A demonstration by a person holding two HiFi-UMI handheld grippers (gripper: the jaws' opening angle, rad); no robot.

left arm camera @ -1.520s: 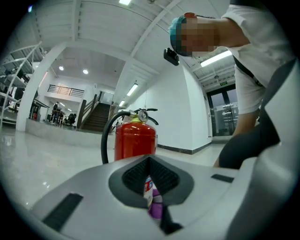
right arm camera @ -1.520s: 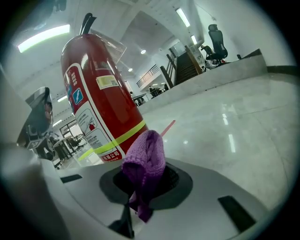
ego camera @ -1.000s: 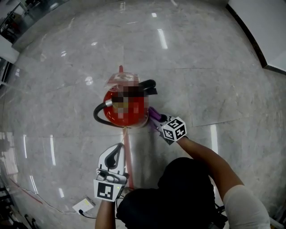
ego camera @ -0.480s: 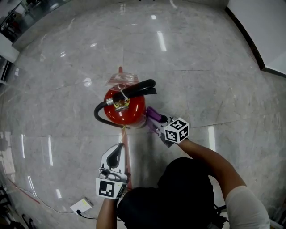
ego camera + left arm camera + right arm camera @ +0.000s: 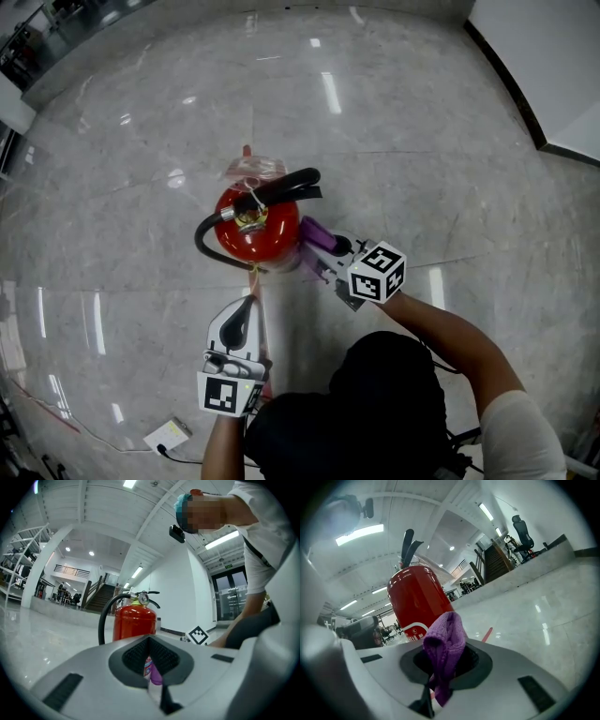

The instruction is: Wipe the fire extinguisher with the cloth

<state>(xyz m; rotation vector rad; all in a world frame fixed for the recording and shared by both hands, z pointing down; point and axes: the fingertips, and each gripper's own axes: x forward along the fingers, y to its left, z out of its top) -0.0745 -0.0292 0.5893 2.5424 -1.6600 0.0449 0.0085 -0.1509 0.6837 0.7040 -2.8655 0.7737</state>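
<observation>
As the fire extinguisher stands upright on the polished stone floor, I record both tools as low and close to it.

Right gripper: my fingers are clamped on the purple cloth. In the right gripper view the cloth rises in a folded hump out of the closed fingers, with a tail hanging below the pinch. The red cylinder fills the space directly behind it. From the head view the cloth lies at the cylinder's lower side, on my right. Whether it is touching or just beside, I cannot tell. The marker cube sits behind the fingers, toward my forearm.

Left gripper: my fingers are together and hold nothing. It points at the extinguisher from nearer my body, clearly apart from it. In the left gripper view the extinguisher stands beyond the fingertips. A bit of the purple cloth shows past them at the base.

Extinguisher details: a black hose loops off its left side. A black lever lies across the top, and a small gauge sits at the neck.

Floor: a faded red strip runs from the base toward me. A small white device with a cable lies at lower left, well apart.
</observation>
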